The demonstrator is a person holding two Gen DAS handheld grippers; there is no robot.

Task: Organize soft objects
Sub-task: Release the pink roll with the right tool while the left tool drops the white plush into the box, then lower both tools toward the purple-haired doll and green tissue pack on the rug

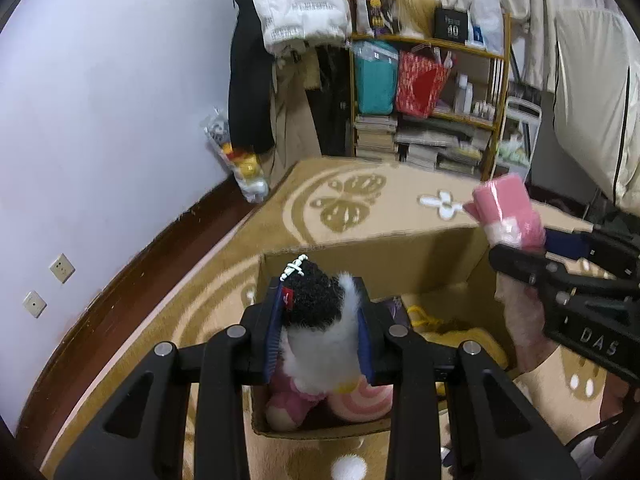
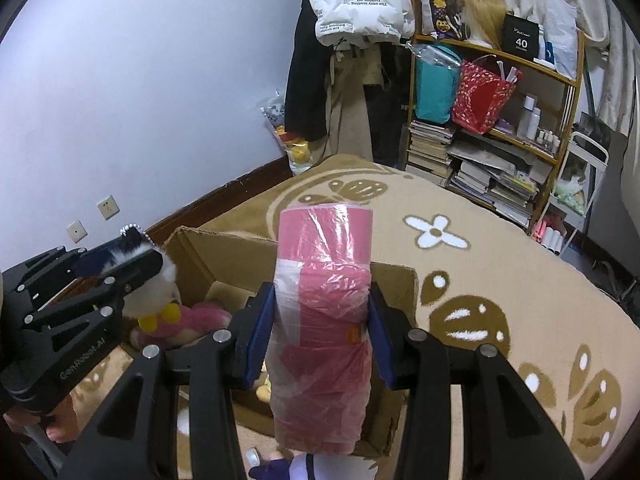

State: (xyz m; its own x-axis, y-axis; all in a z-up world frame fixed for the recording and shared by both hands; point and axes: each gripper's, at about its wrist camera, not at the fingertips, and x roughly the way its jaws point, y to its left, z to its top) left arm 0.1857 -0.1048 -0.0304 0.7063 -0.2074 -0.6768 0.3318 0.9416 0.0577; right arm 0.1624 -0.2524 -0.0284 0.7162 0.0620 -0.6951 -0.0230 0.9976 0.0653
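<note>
Over cardboard box (image 1: 360, 264) on rug (image 1: 224, 276), left side: left tool (image 1: 322, 332) clamps narrow on plush toy (image 1: 320, 320), black-and-white head squeezed between pads, body dangling into box above pink toys (image 1: 360, 400). Advice: lower until toy rests on pile, then release, avoid box wall. Right side: right tool (image 2: 320, 328) grips pink wrapped roll (image 2: 324, 308) above box rim; keep clear of left tool, place beside.
</note>
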